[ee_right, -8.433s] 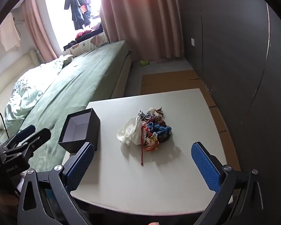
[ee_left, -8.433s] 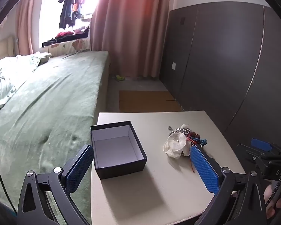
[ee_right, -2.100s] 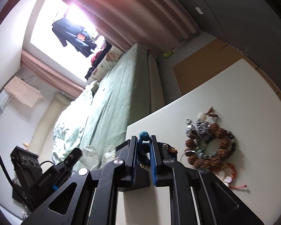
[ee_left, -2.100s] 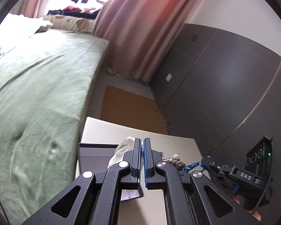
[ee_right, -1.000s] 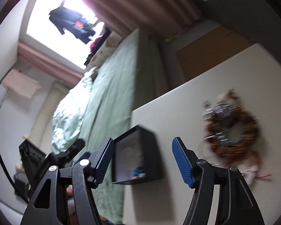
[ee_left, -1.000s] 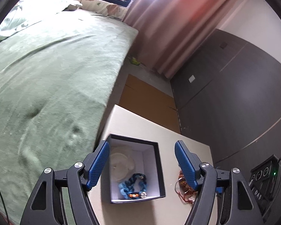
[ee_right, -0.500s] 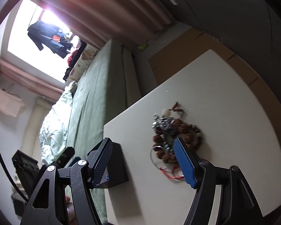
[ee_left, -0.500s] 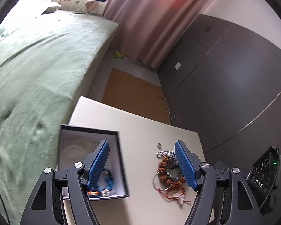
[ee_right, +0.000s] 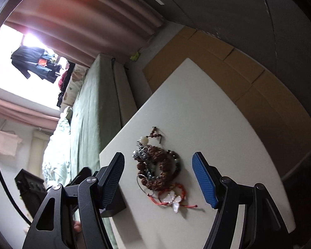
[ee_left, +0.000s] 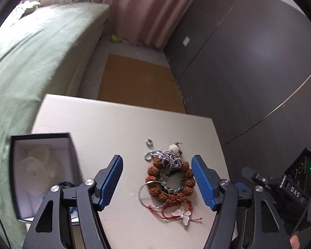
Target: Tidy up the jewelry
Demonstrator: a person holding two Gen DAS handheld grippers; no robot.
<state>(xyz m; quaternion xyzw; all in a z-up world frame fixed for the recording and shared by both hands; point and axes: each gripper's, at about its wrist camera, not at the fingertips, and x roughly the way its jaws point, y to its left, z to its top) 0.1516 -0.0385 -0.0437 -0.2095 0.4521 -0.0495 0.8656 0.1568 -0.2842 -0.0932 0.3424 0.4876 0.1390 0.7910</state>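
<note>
A heap of jewelry [ee_left: 169, 178] lies on the beige table [ee_left: 114, 124]: a brown bead bracelet, a silver chain, a hoop, a red cord with a white butterfly charm [ee_left: 184, 214]. A small silver ring [ee_left: 149, 142] lies just beyond it. My left gripper [ee_left: 156, 178] is open and empty, with the heap between its fingers. A black box [ee_left: 41, 172] stands at the left with a white item and a blue bracelet inside. My right gripper [ee_right: 158, 176] is open and empty, above the same heap [ee_right: 157, 170]. The box corner [ee_right: 114, 203] shows behind its left finger.
A green bed [ee_left: 31, 51] runs along the table's left side. Brown cardboard [ee_left: 139, 83] lies on the floor beyond the table. A dark panel wall [ee_left: 248, 62] stands at the right. Pink curtains [ee_left: 145, 10] hang at the back.
Both grippers have swung from the box toward the jewelry heap, which now lies between their open fingers. The white item and blue bracelet lie in the box.
</note>
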